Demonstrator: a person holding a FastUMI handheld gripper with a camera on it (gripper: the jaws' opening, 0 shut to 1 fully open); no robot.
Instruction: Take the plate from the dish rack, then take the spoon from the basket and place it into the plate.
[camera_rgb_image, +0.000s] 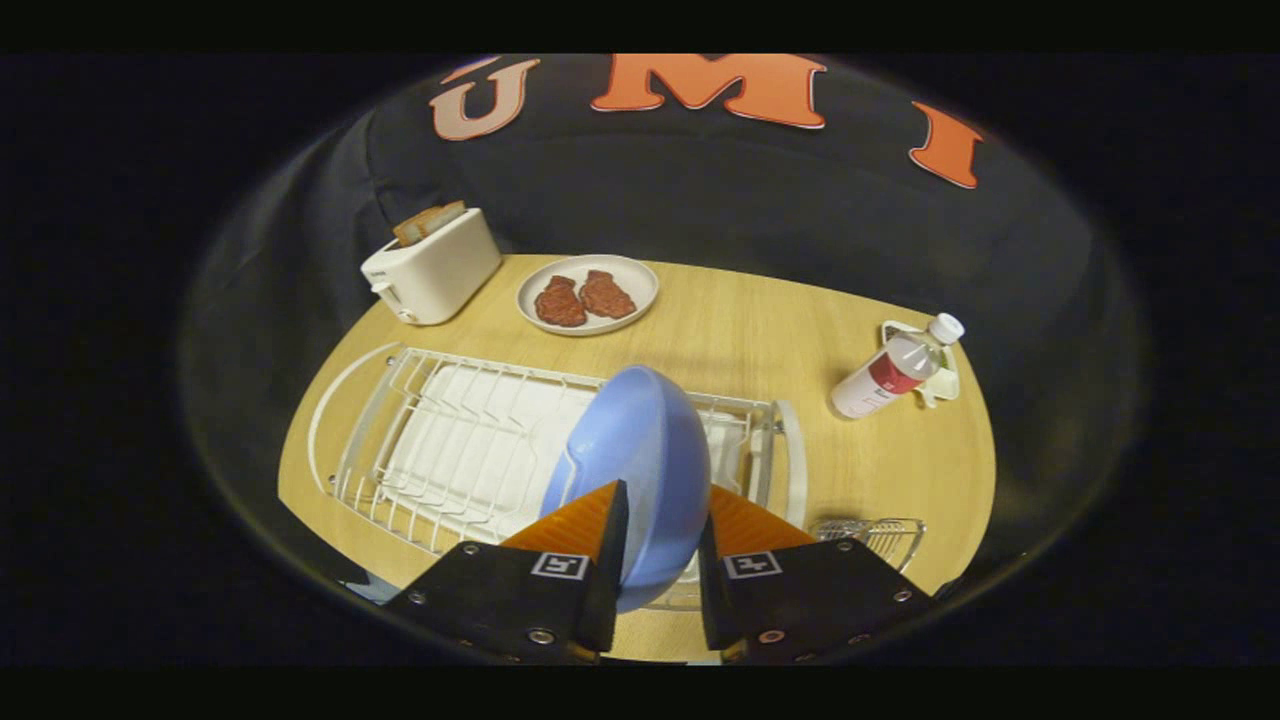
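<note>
The gripper (660, 525) has its fingers closed to a narrow gap on the rim of the blue plate (640, 450), which stands upright between them over the white dish rack (450, 450). Just right of the fingers sits a wire basket (880, 535). Beyond them the wooden table (760, 340) carries a toaster (432, 265), a white dish of meat (587, 294) and a tilted bottle (895, 368).

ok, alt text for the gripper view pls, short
The gripper is shut on the rim of a blue plate, held on edge over a white wire dish rack on a wooden table. Beyond stand a toaster, a plate of two reddish patties and a lying bottle.
</note>
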